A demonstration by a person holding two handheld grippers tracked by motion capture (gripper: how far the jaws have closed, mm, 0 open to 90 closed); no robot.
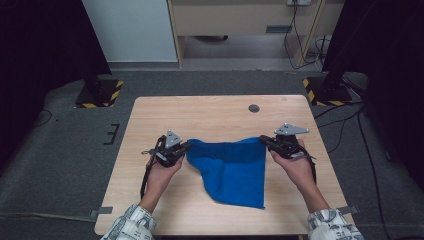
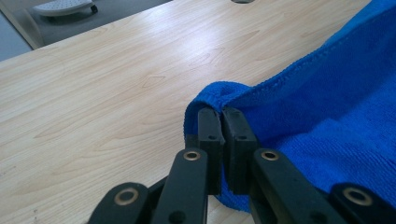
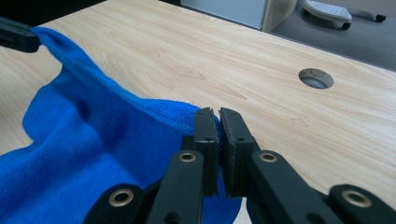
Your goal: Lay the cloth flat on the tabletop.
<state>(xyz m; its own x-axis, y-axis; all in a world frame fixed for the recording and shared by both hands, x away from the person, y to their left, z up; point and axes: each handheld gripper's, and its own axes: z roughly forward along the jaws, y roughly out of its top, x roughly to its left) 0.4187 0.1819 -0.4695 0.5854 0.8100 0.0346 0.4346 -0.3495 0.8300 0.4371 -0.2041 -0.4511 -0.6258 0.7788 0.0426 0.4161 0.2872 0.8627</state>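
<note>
A blue cloth (image 1: 231, 167) hangs between both grippers over the wooden table (image 1: 215, 112), its far edge stretched and its lower part draping to a point near the table's front. My left gripper (image 1: 186, 146) is shut on the cloth's left corner (image 2: 212, 93); in the left gripper view the black jaws (image 2: 221, 116) pinch the folded hem. My right gripper (image 1: 264, 141) is shut on the right corner; the right gripper view shows its jaws (image 3: 215, 116) clamped on the cloth's edge (image 3: 159, 109). The left gripper's jaw tip (image 3: 18, 38) shows at the far left of that view.
A round cable hole (image 1: 254, 108) sits in the table near its back edge, also in the right gripper view (image 3: 316, 78). Two stands with yellow-black striped bases (image 1: 100, 95) (image 1: 325, 92) flank the table's far corners. Cables trail on the floor at right.
</note>
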